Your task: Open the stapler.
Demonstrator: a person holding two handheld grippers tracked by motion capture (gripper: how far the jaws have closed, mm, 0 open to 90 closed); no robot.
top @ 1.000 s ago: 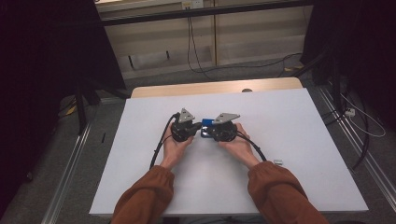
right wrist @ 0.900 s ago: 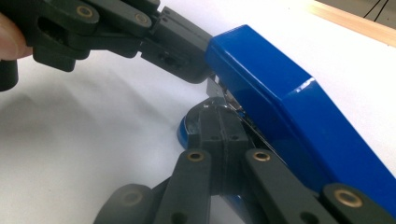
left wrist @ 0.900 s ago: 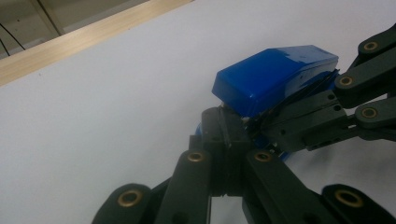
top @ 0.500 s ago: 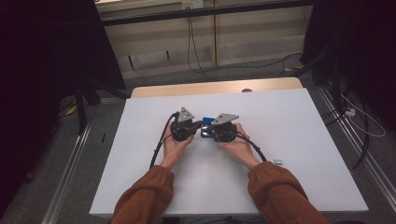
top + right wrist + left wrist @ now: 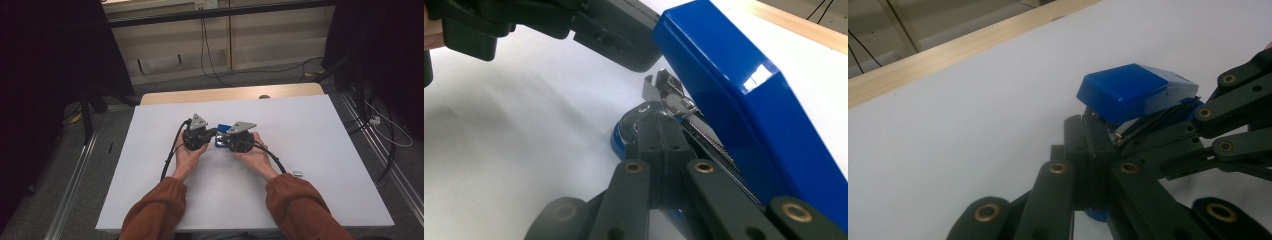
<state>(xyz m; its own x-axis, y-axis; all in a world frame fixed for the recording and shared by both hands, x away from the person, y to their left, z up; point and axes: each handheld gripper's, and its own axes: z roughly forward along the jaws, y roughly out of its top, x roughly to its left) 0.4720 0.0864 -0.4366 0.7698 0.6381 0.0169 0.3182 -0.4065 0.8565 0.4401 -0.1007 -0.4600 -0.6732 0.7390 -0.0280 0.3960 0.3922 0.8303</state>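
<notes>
From above, both grippers meet mid-table point(image 5: 310, 130): the left gripper point(image 5: 212, 134) and right gripper point(image 5: 225, 142) flank a blue stapler point(image 5: 223, 128).

In the left gripper view, its jaws are clenched on the stapler's point(image 5: 1135, 92) base; the blue lid tilts up, long axis running right.

In the right gripper view, clenched jaws grip the base point(image 5: 624, 132); the lid point(image 5: 744, 100) slants toward upper left.
</notes>
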